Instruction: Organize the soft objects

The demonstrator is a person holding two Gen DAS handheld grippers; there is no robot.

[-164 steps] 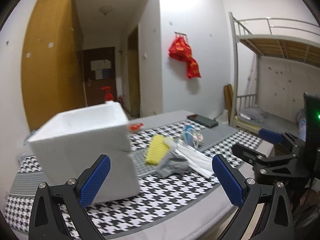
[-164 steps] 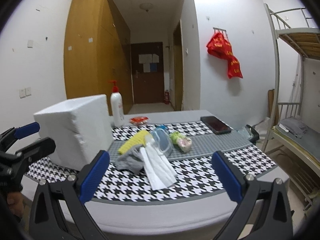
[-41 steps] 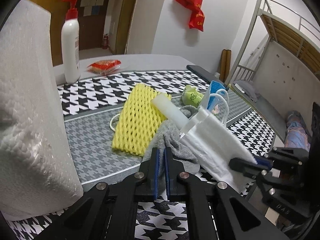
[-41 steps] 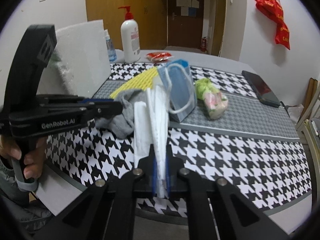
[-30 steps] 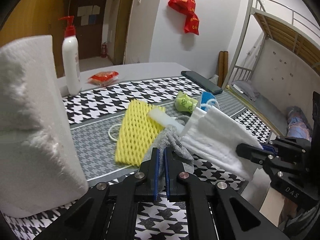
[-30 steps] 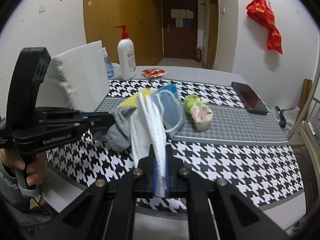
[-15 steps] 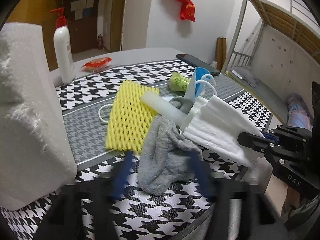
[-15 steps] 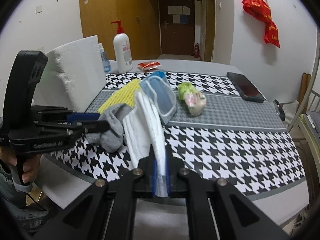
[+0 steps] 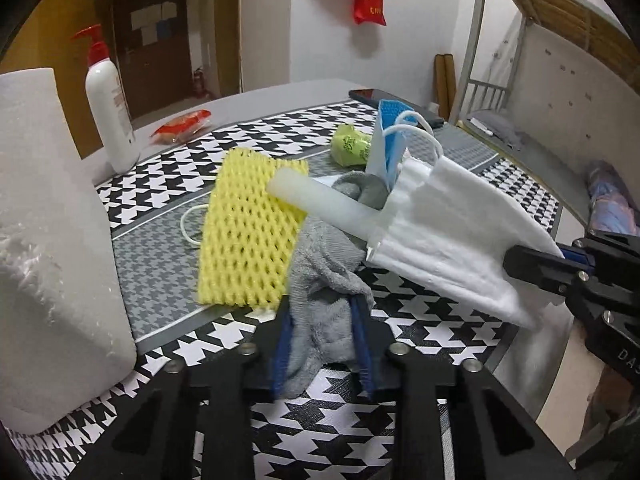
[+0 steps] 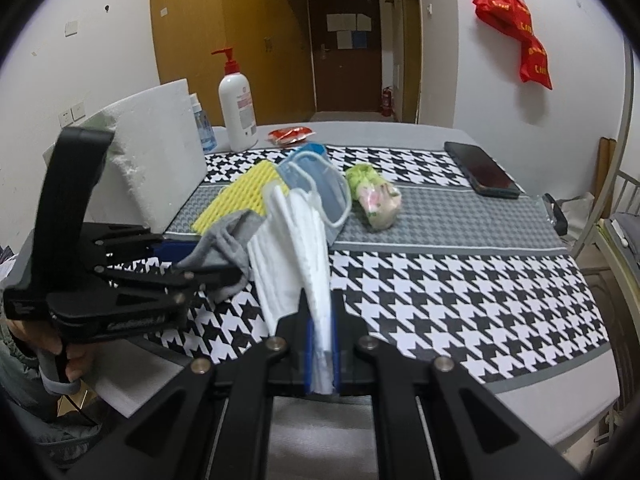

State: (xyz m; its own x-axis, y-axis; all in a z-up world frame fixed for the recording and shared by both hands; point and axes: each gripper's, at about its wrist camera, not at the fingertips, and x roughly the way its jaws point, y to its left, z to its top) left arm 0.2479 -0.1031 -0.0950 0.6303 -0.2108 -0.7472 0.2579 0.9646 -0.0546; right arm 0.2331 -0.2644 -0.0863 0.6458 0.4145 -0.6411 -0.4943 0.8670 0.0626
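While the grey terry cloth [image 9: 328, 280] lies between the blue pads of the left gripper [image 9: 322, 344], the jaws are seen partly parted around it, so whether the cloth is pinched or merely draped between them cannot be told with certainty. The right gripper [image 10: 320, 354] is closed tight on the near edge of the stack of white pleated face masks [image 10: 296, 240], which is held up off the black-and-white houndstooth table cover [image 10: 440, 280].

Risks noted, as judgement only:
- The cloth may be dropped at the near table edge if the left grip is as loose as it looks.
- The far end of the cloth is tucked under the white foam tube [image 9: 320, 200] and touches the yellow foam net sleeve [image 9: 244, 232]; both may be dragged along if the cloth is pulled.
- Ear loops of the blue face mask [image 10: 316, 184] lie against the white stack, so it may be snagged and lifted with it.
- The held stack is gripped at one edge only; loose masks may fan out and slip.
- The white polystyrene box [image 9: 52, 240] stands at the left, near the left gripper; a swing that way may knock it.
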